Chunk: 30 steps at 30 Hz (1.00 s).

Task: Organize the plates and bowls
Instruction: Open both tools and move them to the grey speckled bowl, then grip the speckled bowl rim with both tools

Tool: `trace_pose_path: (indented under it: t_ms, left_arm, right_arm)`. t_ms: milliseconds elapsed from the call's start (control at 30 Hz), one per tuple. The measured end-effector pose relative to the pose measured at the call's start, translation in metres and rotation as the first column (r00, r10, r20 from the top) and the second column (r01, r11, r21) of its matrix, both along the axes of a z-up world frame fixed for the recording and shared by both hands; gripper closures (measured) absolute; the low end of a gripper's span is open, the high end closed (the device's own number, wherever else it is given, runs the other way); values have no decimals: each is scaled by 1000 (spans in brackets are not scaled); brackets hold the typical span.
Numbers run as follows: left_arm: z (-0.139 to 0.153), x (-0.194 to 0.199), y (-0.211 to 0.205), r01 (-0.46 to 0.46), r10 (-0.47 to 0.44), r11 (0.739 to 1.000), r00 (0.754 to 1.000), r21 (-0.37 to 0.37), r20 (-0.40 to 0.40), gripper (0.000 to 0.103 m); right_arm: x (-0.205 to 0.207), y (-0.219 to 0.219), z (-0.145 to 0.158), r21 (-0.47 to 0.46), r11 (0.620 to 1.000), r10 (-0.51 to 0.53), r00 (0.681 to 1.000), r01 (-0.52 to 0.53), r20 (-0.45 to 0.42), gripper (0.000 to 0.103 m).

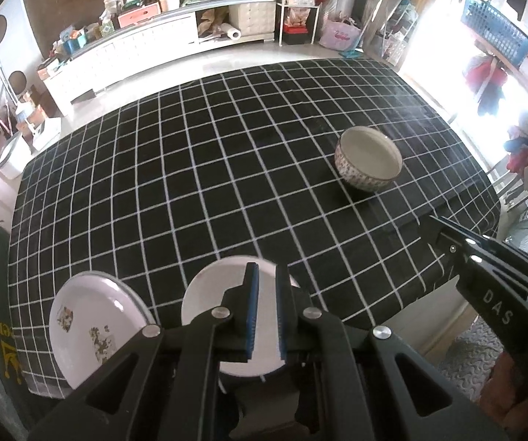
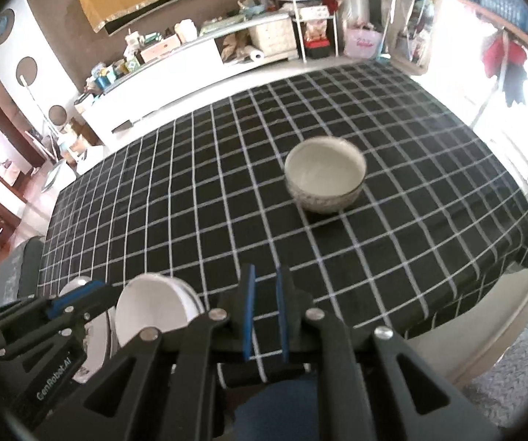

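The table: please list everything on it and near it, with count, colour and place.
Checked tablecloth: one, black with white lines, covering the table.
Patterned ceramic bowl: one, cream inside, far right part of the cloth.
Plain white dish: one, near edge, behind the left fingers.
Decorated white plate: one, flower prints, near left corner.
Left gripper: one, black with blue pads, shut, empty.
Right gripper: one, same colours, nearly shut, empty.

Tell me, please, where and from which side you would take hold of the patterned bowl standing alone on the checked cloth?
Probably by the rim of the patterned bowl. It stands upright, mouth open and empty, so one pad can go inside and one outside the wall. I would come down from above onto the near edge, which faces the right gripper. The rounded side looks too wide for the jaws.
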<state>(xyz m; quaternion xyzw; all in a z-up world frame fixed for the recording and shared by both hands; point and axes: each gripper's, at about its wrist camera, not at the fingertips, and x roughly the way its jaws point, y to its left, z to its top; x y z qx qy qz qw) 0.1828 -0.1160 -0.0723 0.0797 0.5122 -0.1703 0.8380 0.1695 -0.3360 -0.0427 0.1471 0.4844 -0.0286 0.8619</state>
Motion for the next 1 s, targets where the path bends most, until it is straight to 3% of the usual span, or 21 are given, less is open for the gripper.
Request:
trace_pose_path:
  t_ms: [467, 667, 867, 1000]
  left_arm:
    - [2, 37, -39, 29, -29, 999, 1000, 14, -5, 86]
    - [-4, 50, -59, 55, -54, 998, 998, 22, -12, 79]
    - [-13, 65, -75, 64, -63, 998, 997, 15, -46, 79]
    - [-20, 77, -88, 66, -65, 998, 995, 4, -77, 79]
  right_arm:
    - [23, -38, -7, 34, 997, -75, 997, 76, -31, 58]
    - [34, -52, -11, 50, 992, -110, 993, 112, -38, 56]
    - [47, -70, -19, 67, 990, -117, 992, 121, -56, 56]
    - [58, -85, -25, 128, 986, -99, 991, 110, -85, 56]
